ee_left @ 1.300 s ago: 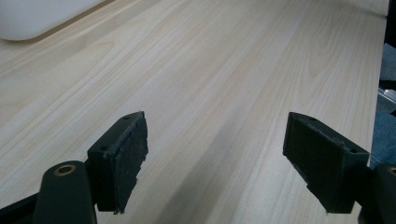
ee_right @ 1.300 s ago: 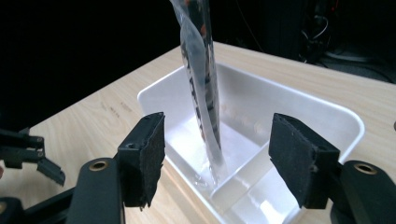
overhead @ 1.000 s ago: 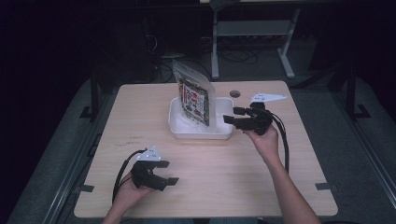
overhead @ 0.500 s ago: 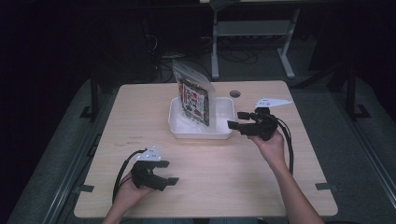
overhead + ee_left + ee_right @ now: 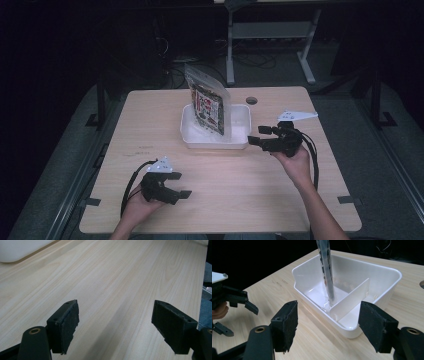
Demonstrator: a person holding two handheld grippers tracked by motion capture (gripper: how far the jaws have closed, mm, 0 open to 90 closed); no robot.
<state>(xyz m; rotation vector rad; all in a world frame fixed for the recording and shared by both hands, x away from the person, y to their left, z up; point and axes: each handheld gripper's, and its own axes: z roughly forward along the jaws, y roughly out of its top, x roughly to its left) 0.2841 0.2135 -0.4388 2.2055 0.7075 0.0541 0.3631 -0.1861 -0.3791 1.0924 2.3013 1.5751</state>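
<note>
left gripper [image 5: 181,186]: black plastic, grey three-cornered plate on top, black cable looping off the back
right gripper [image 5: 257,136]: same black build, pale triangular plate, dark cables trailing
pads [image 5: 289,322]: flat, dark, kinda rough rubbery faces
screws: brass-ringed hole near each jaw base
forearms: bare, no sleeves

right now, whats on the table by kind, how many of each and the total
white divided bin: 1
printed snack pouch, standing upright in the bin's larger compartment: 1
handheld grippers, left gripper and right gripper, both open and empty: 2
total: 4
</note>
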